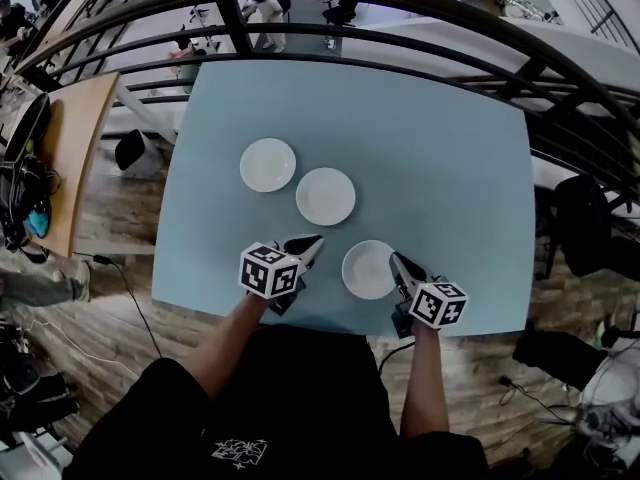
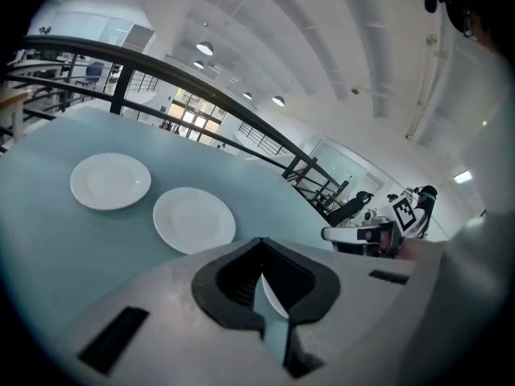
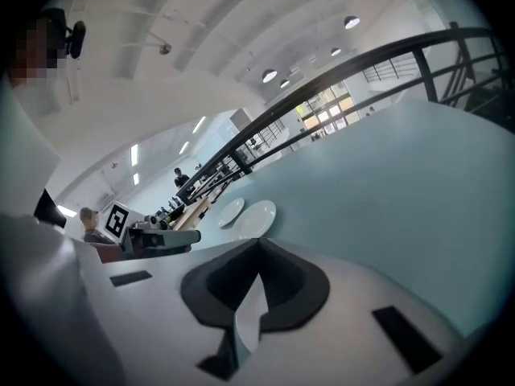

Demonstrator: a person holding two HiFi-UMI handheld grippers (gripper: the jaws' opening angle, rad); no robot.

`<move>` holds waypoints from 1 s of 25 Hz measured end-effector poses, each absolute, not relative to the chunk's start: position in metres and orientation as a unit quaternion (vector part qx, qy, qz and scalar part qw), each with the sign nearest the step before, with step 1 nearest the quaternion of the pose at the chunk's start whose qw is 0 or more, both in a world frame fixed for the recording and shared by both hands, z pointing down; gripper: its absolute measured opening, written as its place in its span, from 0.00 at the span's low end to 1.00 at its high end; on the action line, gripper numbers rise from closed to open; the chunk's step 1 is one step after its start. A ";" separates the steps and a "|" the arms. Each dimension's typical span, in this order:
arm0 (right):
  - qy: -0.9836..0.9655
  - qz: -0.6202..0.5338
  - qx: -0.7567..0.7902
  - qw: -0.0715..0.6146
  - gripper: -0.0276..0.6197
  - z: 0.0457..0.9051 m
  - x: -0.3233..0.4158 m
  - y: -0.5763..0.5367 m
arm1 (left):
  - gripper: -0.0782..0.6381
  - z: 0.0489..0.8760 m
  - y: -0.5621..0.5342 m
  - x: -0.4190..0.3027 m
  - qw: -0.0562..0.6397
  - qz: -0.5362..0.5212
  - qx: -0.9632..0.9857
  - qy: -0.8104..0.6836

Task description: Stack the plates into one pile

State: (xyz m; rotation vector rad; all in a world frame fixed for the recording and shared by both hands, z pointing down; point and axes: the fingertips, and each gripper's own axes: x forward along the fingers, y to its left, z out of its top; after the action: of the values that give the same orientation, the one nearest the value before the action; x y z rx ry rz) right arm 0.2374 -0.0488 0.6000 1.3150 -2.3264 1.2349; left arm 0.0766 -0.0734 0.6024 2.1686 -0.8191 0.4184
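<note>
A broad, smooth, pale blue table [image 1: 450,168] with rounded corners is seen from above. Three round white plates are spread on it, none yet stacked. The far plate [image 1: 268,164] and the middle plate [image 1: 325,196] are set just beside each other near the centre; the near plate [image 1: 368,269] is set apart, close to the front edge. This near plate is flanked by both tools: its rim is almost met by the right gripper [image 1: 397,263], while the left gripper [image 1: 308,245] is held slightly further off on the other side. No long axis is offered (the plate is round). The shallow, glossy ware is judged slippery. Both pairs of jaws are closed, with nothing held.
</note>
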 end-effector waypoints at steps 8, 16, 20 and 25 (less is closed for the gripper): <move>-0.780 0.493 0.369 0.113 0.05 0.644 0.257 -0.026 | 0.12 0.654 -0.041 0.109 0.460 0.185 0.815 -0.301; -0.763 0.529 0.356 0.109 0.05 0.668 0.288 -0.013 | 0.12 0.681 -0.022 0.124 0.532 0.165 0.776 -0.296; -0.753 0.549 0.350 0.096 0.05 0.675 0.299 -0.011 | 0.12 0.687 -0.020 0.131 0.567 0.146 0.759 -0.285; -0.737 0.577 0.341 0.081 0.13 0.686 0.312 -0.005 | 0.15 0.693 -0.019 0.134 0.590 0.128 0.744 -0.286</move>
State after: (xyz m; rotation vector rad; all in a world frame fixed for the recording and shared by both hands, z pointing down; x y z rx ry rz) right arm 0.3119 -0.0048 0.6858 1.0202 -2.2041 1.7256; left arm 0.1340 -0.0194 0.6931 1.7322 -0.6648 0.2970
